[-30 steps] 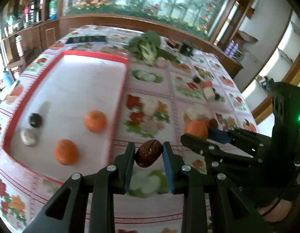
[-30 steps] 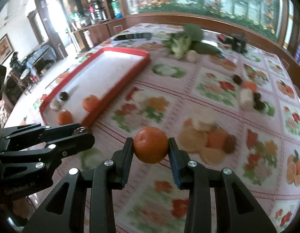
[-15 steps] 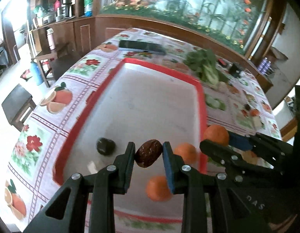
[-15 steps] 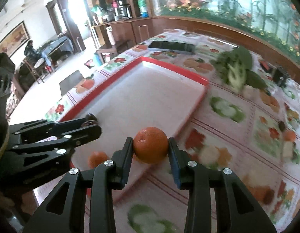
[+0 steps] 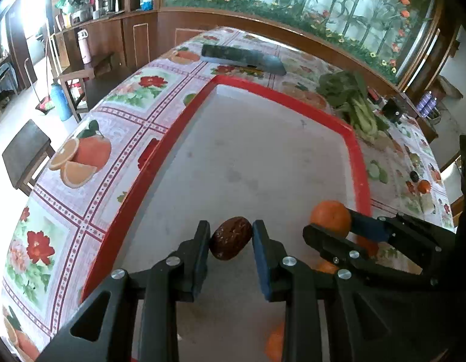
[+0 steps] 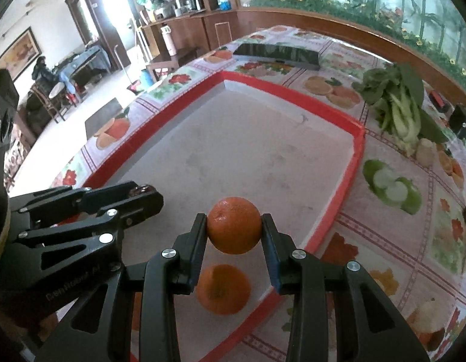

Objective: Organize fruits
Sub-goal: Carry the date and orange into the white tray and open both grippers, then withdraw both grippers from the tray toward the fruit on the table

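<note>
The left gripper (image 5: 231, 236) has its black fingers (image 5: 201, 241) closed on a wrinkled dark brown date-like fruit (image 5: 231, 238), which sits pinched between the tips above the near part of a large rectangular tray with a red rim and pale grey floor (image 5: 358, 163). The right gripper (image 6: 234, 232) grips a round orange mandarin (image 6: 234, 229) in the same way, its fingers (image 6: 199, 235) pressed to both sides of the fruit, which is held off the tray floor near the tray's near right edge. In the left wrist view that gripper appears at the right, the mandarin just inside the red rim.

Directly below the held mandarin, a second orange mandarin (image 6: 223, 289) lies on the tray floor, close to the near right rim. In the left wrist view parts of orange fruit show behind the right gripper's fingers and at the bottom edge, too hidden to count.

The tray lies on a worktop covered with a plastic cloth printed with fruit and flower squares (image 5: 91, 138). Beyond the tray's far edge lies a flat dark rectangular device (image 6: 278, 55). To the right of the tray's far corner rests a bunch of green leafy bok choy (image 6: 398, 105), and near it a small pale knob-like item (image 6: 426, 150) that cannot be identified. Small dark and orange items (image 5: 420, 182) sit further right on the cloth.
</note>
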Motion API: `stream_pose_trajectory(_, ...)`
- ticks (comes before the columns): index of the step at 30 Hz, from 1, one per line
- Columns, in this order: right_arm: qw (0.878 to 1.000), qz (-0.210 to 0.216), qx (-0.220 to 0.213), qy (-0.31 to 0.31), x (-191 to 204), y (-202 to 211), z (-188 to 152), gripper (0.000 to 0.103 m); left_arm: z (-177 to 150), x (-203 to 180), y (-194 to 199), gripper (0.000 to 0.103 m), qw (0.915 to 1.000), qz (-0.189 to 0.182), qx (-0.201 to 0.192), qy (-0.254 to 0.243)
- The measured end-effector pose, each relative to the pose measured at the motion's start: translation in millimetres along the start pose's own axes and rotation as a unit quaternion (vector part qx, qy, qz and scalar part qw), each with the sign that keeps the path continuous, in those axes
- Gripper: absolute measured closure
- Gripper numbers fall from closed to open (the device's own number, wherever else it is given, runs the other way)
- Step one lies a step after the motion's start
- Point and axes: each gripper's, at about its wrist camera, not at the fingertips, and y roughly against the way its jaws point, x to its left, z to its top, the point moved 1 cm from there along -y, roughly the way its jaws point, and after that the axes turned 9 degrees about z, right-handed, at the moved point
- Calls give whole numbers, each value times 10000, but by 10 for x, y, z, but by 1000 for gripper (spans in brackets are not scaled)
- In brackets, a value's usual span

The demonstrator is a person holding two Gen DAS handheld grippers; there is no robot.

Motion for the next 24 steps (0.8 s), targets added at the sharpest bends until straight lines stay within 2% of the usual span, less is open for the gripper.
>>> stream_pose_trajectory(7,9999,-64,39,107,3,-71,-7,67,31,10,-43,71,9999,99,-4,36)
stream_pose_trajectory(10,9997,-120,40,215,15,-56,-23,59,36,28,-50,71,9999,49,41,117)
stream_pose_trajectory(11,9996,-136,36,230,17,-53,-27,58,37,27,-49,69,9999,45,58,142)
stream_pose_trajectory(15,9994,-219,4,275,31,3,-52,56,25,-14,11,43,9998,167,-23,132)
stream_pose_trajectory(16,9994,-230,-13,270,31,28,-62,56,16,-19,29,41,9997,206,-50,125)
stream_pose_trajectory(21,9992,-299,-108,234,41,148,-103,48,-46,-4,90,39,9995,221,-14,207)
stream_pose_trajectory(24,9993,-273,-167,215,65,234,-146,46,-90,6,161,38,9994,219,-40,249)
